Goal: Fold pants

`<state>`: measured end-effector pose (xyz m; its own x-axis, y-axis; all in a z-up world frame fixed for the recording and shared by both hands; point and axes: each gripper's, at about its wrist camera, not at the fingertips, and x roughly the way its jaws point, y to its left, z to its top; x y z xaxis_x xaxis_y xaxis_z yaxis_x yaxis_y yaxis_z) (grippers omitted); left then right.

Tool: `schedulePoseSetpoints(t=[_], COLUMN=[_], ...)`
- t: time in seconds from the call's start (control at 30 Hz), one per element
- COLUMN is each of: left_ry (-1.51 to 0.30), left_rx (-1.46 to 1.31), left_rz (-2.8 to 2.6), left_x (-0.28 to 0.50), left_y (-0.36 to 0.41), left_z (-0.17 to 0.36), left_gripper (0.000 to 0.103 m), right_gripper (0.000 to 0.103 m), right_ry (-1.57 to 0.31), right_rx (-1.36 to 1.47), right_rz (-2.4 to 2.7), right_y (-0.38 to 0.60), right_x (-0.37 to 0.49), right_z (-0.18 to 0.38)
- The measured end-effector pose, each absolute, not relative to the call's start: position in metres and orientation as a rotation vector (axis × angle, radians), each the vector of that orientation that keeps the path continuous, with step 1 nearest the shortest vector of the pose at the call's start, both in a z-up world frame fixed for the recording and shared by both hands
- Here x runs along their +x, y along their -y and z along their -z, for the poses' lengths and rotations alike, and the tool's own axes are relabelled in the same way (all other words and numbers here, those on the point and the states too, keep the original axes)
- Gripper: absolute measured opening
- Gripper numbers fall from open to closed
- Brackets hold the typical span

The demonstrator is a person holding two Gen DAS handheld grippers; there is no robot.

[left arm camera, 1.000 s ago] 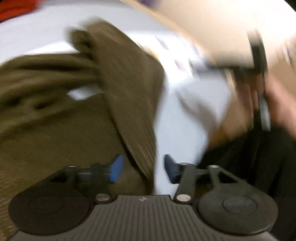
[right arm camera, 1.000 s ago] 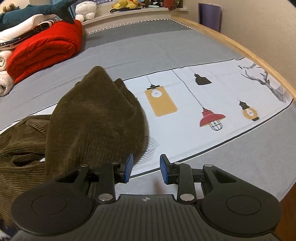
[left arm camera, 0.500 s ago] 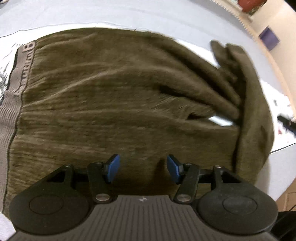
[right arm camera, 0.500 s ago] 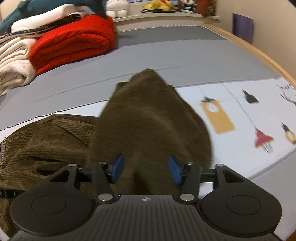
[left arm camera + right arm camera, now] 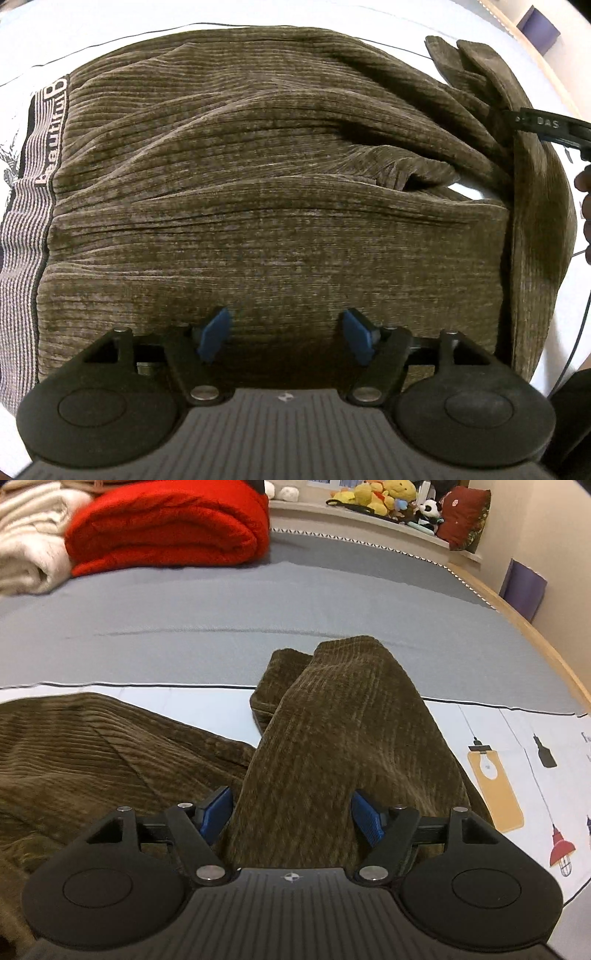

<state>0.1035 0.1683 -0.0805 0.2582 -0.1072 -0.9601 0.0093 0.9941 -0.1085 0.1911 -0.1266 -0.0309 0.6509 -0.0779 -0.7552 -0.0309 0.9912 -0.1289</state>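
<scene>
Both grippers, left (image 5: 286, 334) and right (image 5: 291, 814), had just spread and released the pants (image 5: 258, 192) on the lamp-print sheet (image 5: 517, 738) over the grey bed (image 5: 258, 609).

Pants (image 5: 280, 206): near edge hidden under gripper body; waistband (image 5: 26, 206) cut by left frame edge, lettering partly readable. Hand (image 5: 584, 206): only fingertips show at right edge. Shelf toys (image 5: 384, 496): too small to identify.

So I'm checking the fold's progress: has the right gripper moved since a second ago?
Yes. The right gripper has swung left, off the lamp-print sheet and over the pants leg, jaws just opening.
</scene>
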Motion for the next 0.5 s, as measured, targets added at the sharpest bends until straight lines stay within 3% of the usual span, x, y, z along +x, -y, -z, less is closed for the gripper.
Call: schedulePoseSetpoints(t=[0.07, 0.13, 0.23, 0.4, 0.5], left_ry=[-1.304, -1.297, -1.293, -1.281, -1.258], left_rx=[-0.077, -0.082, -0.092, -0.068, -0.084], left_rz=[0.069, 0.054, 0.038, 0.032, 0.029], left_x=[0.104, 0.108, 0.105, 0.102, 0.096], left_y=[-0.169, -0.171, -0.175, -0.173, -0.175], left_z=[0.079, 0.081, 0.081, 0.082, 0.076], left_gripper=[0.077, 0.077, 0.078, 0.078, 0.078], right_gripper=[0.061, 0.031, 0.014, 0.008, 0.008], right_ry=[-0.849, -0.824, -0.759, -0.702, -0.778], right_rx=[-0.18, -0.159, -0.078, 0.078, 0.147], right_rz=[0.049, 0.042, 0.076, 0.195, 0.251], right_y=[0.125, 0.132, 0.158, 0.233, 0.284], right_x=[0.192, 0.188, 0.17, 0.13, 0.104], right_z=[0.033, 0.028, 0.008, -0.03, -0.03])
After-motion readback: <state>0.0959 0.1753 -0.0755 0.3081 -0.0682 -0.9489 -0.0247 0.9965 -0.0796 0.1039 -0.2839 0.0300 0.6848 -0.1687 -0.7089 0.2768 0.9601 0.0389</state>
